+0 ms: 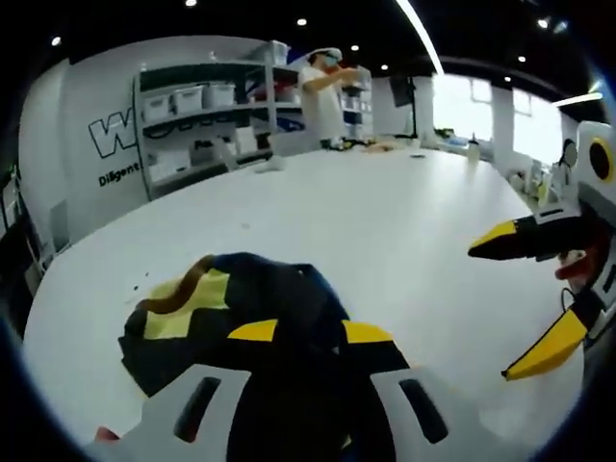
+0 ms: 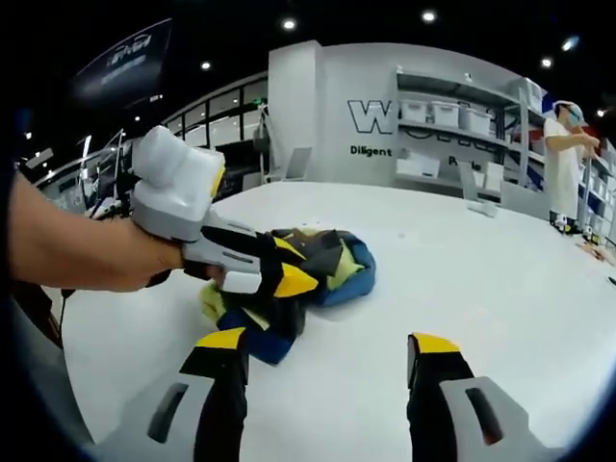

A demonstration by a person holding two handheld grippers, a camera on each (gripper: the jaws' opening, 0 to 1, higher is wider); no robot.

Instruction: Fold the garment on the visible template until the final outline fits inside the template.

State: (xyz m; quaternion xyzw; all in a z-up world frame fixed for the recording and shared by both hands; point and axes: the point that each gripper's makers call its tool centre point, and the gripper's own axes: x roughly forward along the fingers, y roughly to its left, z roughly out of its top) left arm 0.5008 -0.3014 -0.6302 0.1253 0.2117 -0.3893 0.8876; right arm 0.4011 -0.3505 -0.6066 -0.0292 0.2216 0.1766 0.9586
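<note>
- Left gripper clamped on the bunched-up garment, presumably to lift and shake it flat.
- Garment crumpled on the white table, right at the left jaws and ahead-left of the right gripper.
- Right gripper spread wide, holding nothing, probably waiting to catch a second edge.
- No template spotted anywhere.

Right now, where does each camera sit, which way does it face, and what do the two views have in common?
Left gripper view: rides the left claw, looking down its jaws over the crumpled garment they close on; the right claw enters at right.
Right gripper view: rides the right claw, jaws apart over bare table, facing the left claw and the person's hand.
Shared: garment, white table, shelving, a person standing behind.
</note>
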